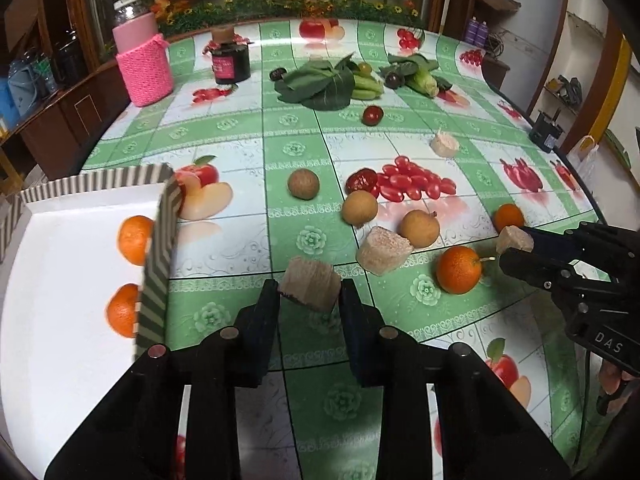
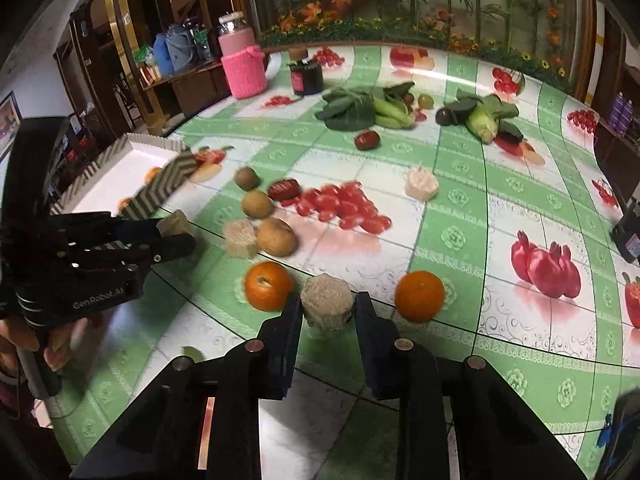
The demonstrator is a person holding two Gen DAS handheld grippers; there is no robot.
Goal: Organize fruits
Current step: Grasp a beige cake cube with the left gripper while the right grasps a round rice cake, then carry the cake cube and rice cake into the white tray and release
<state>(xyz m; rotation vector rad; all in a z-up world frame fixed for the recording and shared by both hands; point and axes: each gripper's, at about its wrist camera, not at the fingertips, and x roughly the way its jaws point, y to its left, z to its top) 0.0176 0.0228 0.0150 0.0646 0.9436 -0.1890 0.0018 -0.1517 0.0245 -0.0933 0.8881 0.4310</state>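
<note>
**Both grippers loaded: drop risk near tray**

I saw the left gripper (image 1: 309, 294) clamping a sugarcane chunk (image 1: 310, 285) just right of the striped tray (image 1: 158, 264); the right gripper (image 2: 328, 312) gripped another chunk (image 2: 327, 304) between two oranges. Rough cut faces could slip.

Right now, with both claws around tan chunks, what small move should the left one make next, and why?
Probably carry the left claw leftward over the striped wall of the white tray and release there. It already grips a tan chunk lifted off the table, and the tray, holding two oranges, sits just to its left. The right claw holds its own chunk, so it can follow after.
</note>
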